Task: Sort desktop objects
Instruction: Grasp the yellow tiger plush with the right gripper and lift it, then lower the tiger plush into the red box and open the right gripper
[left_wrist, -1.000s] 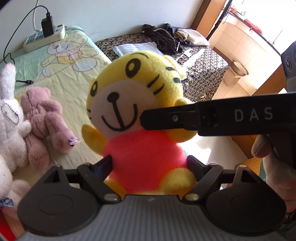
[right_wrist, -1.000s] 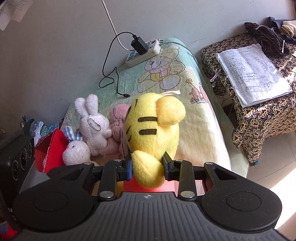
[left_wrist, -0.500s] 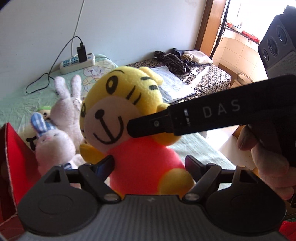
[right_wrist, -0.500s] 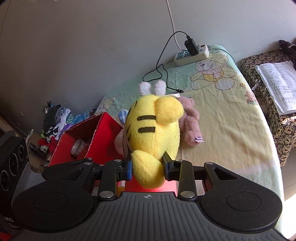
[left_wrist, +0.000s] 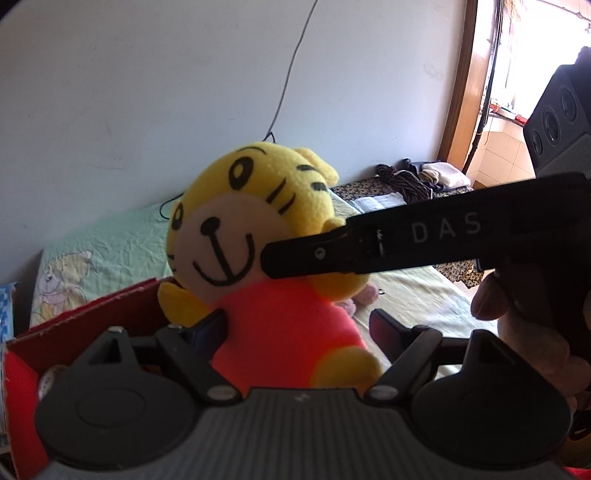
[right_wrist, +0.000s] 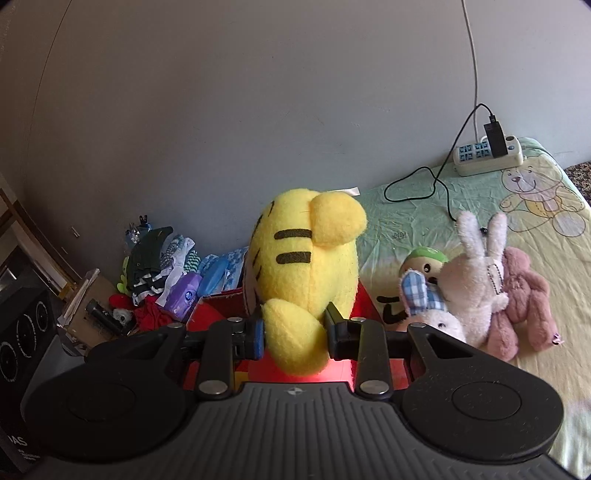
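**Tiger plush held over red box**

The right gripper (right_wrist: 293, 334) pinched the tiger (right_wrist: 306, 266) by one yellow arm, both pads pressed into the plush. In the right wrist view the tiger showed its back and side: yellow head, black stripes, ear at 1 o'clock. It hung above the red box (right_wrist: 364, 295), whose rim showed just behind and below it.

In the left wrist view the tiger (left_wrist: 258, 258) faced the camera, red body sitting between the left gripper (left_wrist: 297, 332) fingers. Left jaws were spread; the left pad (left_wrist: 207, 328) lay against the body's side, the right pad (left_wrist: 384, 328) stood apart from it. A right gripper finger (left_wrist: 369, 247), marked "DAS", came in from 3 o'clock across the tiger's cheek. A hand (left_wrist: 517, 325) gripped the handle at 4 o'clock. The red box (left_wrist: 74, 332) wall sat at 8 o'clock, under the tiger.

On the bed sheet (right_wrist: 480, 192), at 3 o'clock of the tiger in the right view, lay a group of plushes touching each other: white rabbit (right_wrist: 476, 273), pink bear (right_wrist: 521, 302), small checked-ear bunny (right_wrist: 428, 306), green-capped toy (right_wrist: 424, 262). A power strip (right_wrist: 487, 155) with a black charger plugged in sat at 1 o'clock near the wall. A pile of clothes (right_wrist: 162, 273) lay at 9 o'clock beside the box.
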